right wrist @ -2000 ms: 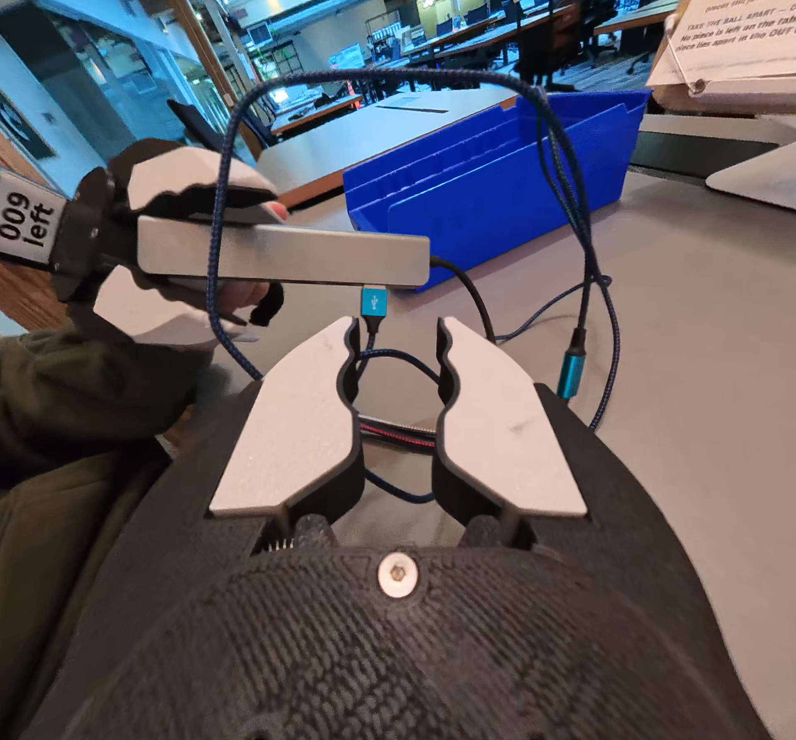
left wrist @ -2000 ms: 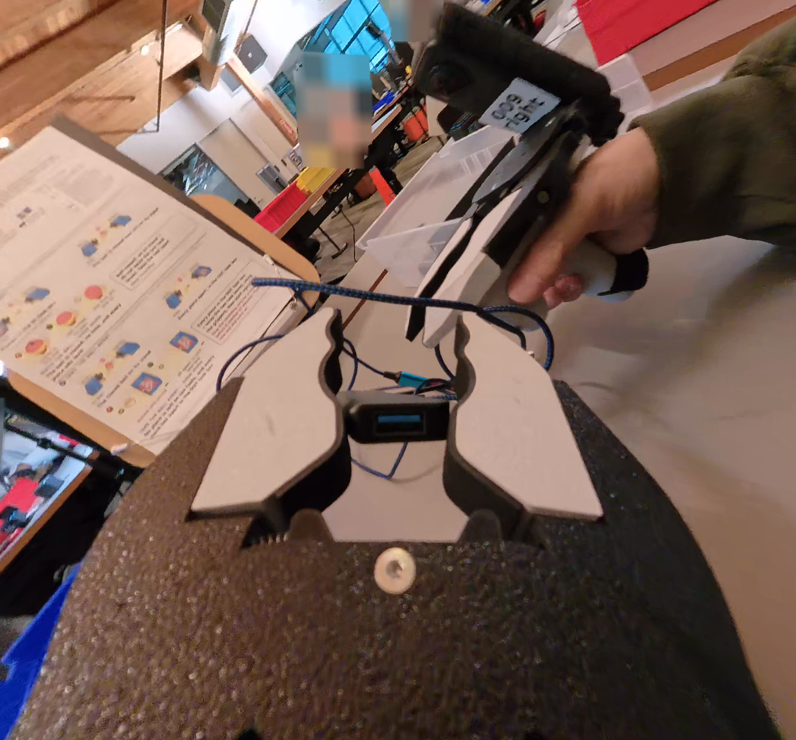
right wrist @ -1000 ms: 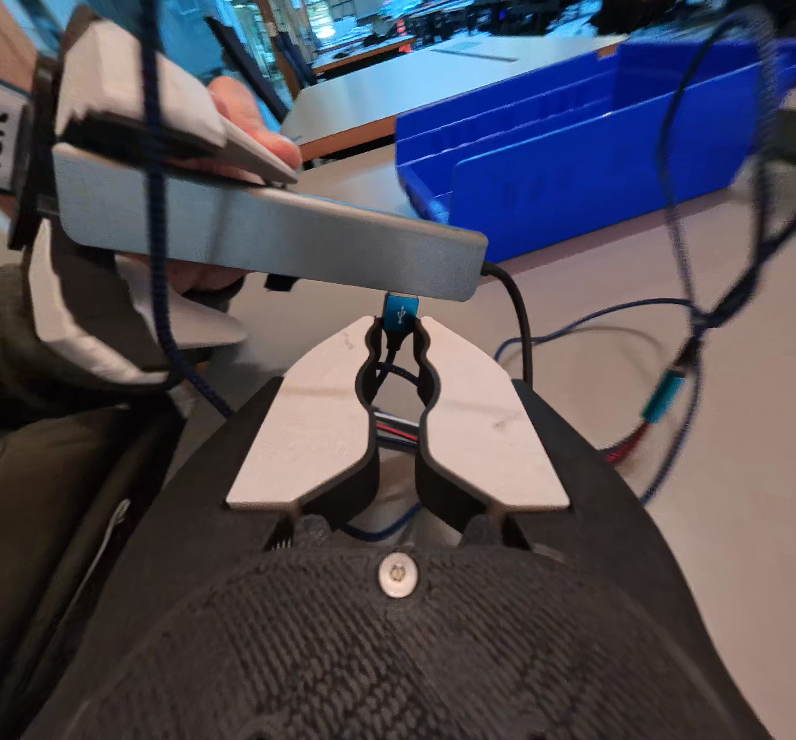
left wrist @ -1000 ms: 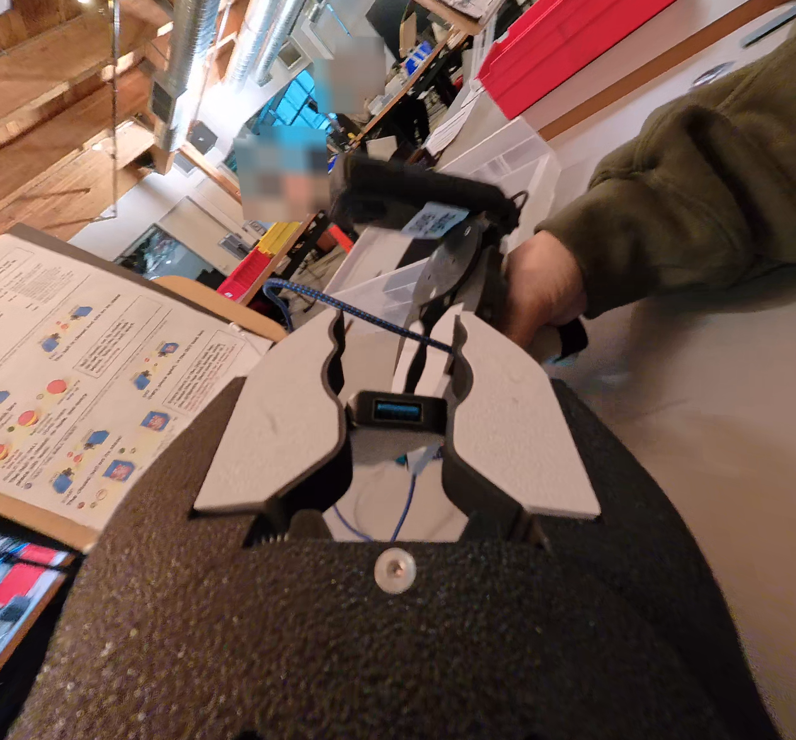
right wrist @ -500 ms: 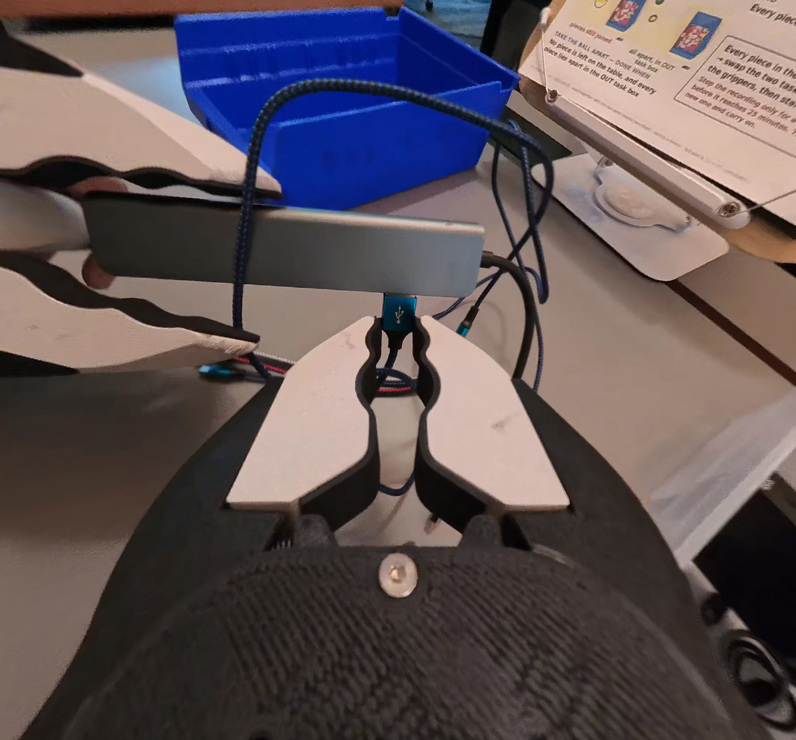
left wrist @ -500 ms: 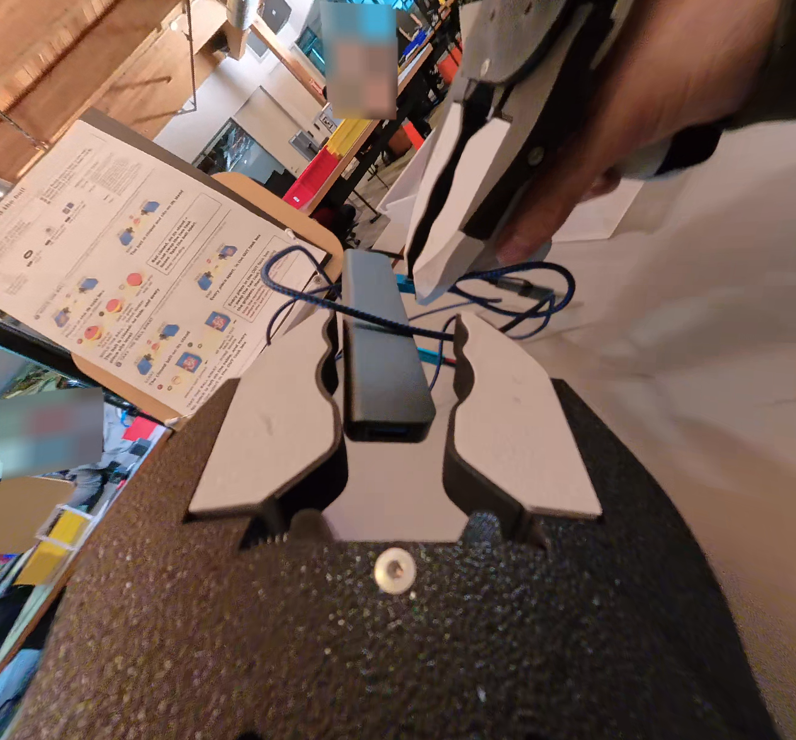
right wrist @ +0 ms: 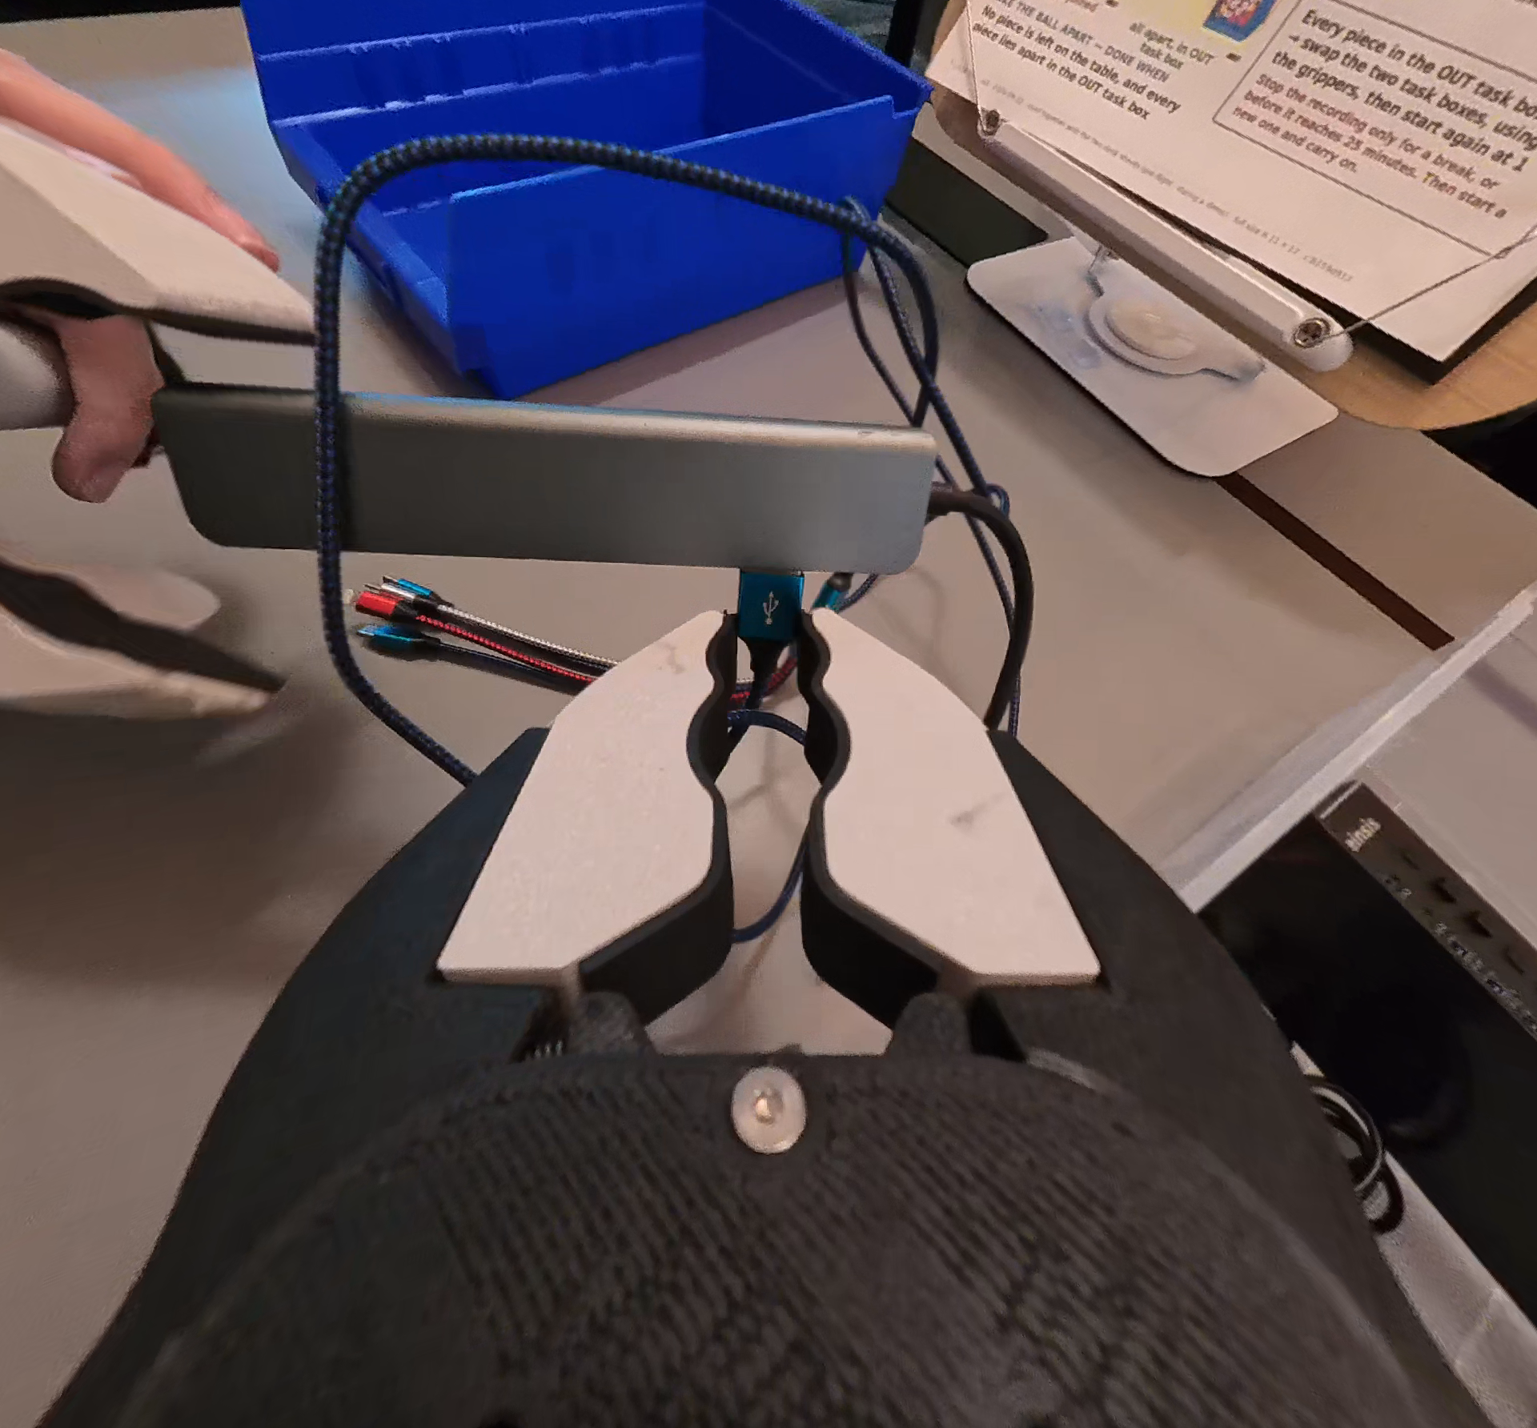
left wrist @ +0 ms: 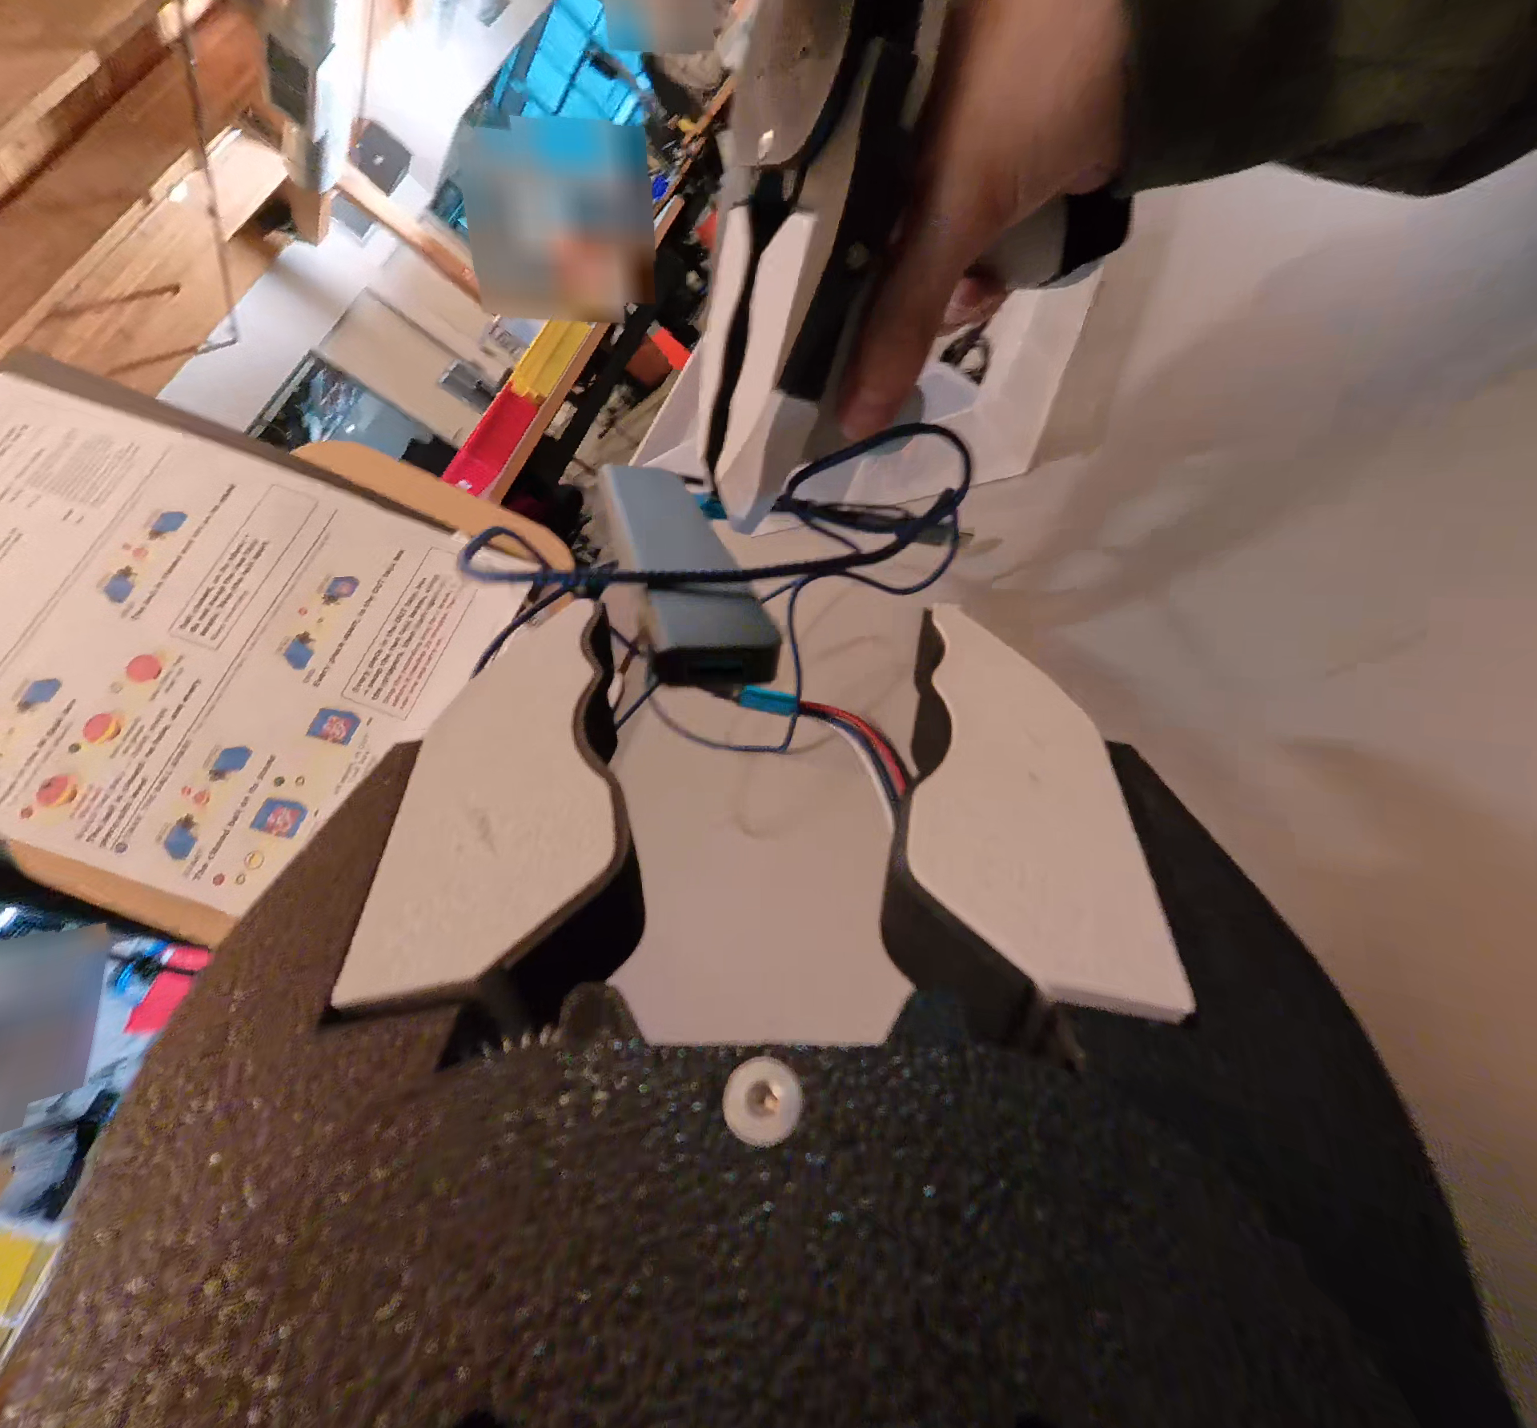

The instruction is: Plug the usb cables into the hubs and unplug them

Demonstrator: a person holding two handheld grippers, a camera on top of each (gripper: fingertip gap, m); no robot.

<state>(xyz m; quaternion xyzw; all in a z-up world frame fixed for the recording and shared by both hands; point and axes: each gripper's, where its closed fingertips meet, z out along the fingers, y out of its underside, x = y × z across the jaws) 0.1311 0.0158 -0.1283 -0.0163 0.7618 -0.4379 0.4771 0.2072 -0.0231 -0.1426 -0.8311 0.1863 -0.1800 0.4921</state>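
A grey USB hub (right wrist: 541,482) hangs level above the table, with a blue USB plug (right wrist: 769,602) seated in its underside near the right end. My right gripper (right wrist: 767,627) is shut on that plug. Its blue braided cable (right wrist: 582,157) loops over the hub. My left gripper (left wrist: 763,627) is open, and the hub (left wrist: 690,581) lies just beyond its fingertips, outside the jaws. In the right wrist view the left gripper's fingers (right wrist: 125,257) stand spread above and below the hub's left end. The right gripper (left wrist: 748,506) points down at the hub's far end.
A blue bin (right wrist: 582,249) stands behind the hub. An instruction sheet on a stand (right wrist: 1164,340) is at the right and also shows in the left wrist view (left wrist: 208,598). Loose red and blue cables (right wrist: 466,623) lie on the grey table. A clear box edge (right wrist: 1414,706) is at the far right.
My right gripper closed on the blue plug in the hub. My left gripper, which held the hub, has opened and drawn back, so the hub is now outside its jaws.
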